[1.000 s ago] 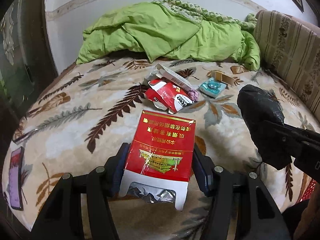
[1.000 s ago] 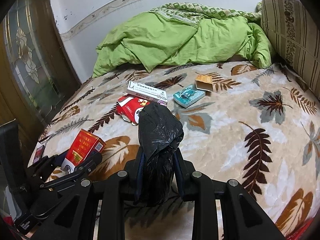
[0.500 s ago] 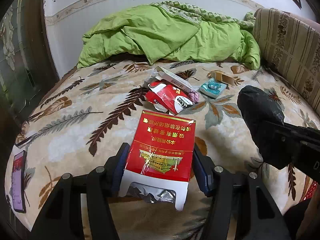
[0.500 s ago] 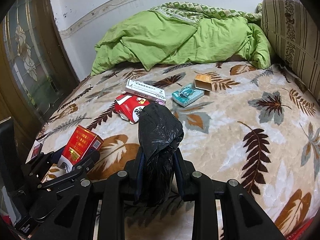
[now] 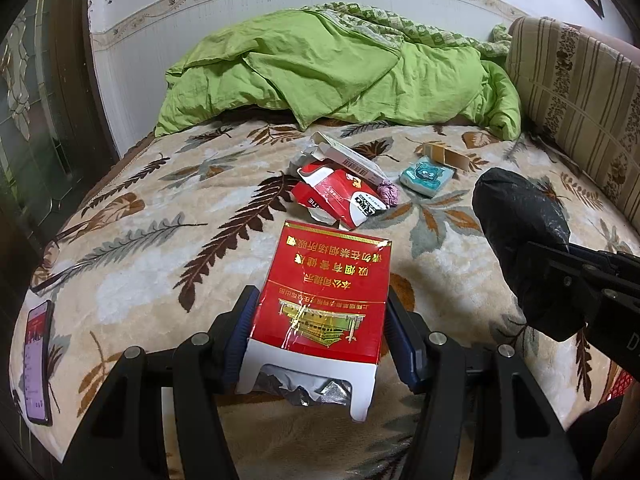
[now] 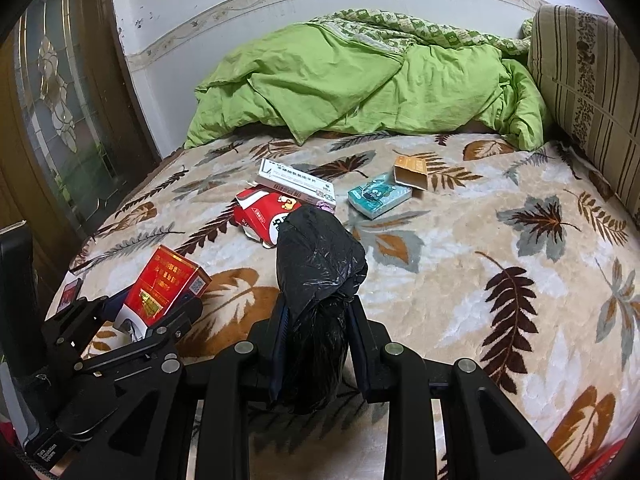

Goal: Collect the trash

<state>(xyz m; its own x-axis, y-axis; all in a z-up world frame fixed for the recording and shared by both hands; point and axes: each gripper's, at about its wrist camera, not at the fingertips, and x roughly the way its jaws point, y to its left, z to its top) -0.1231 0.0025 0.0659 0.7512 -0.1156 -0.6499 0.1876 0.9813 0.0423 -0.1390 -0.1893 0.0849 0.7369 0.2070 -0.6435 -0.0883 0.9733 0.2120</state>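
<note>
cigarette pack [image 5: 324,292] clamped in left gripper [image 5: 318,332] — right gripper [image 6: 316,344] pinches black bag [image 6: 318,280].

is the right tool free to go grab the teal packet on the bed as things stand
Probably not: the right tool is shut on the black bag, which fills its jaws. The blanket toward the teal packet looks bare, so only the bag hinders.

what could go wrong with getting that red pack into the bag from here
1. The black bag is bunched shut in the right gripper, with no mouth showing, so the red pack may have nowhere to go.
2. The left gripper grips the pack only near its torn lower end, so it could crush or slip out.
3. The phone lies at the bed's edge and might get knocked off or swept up.
</note>
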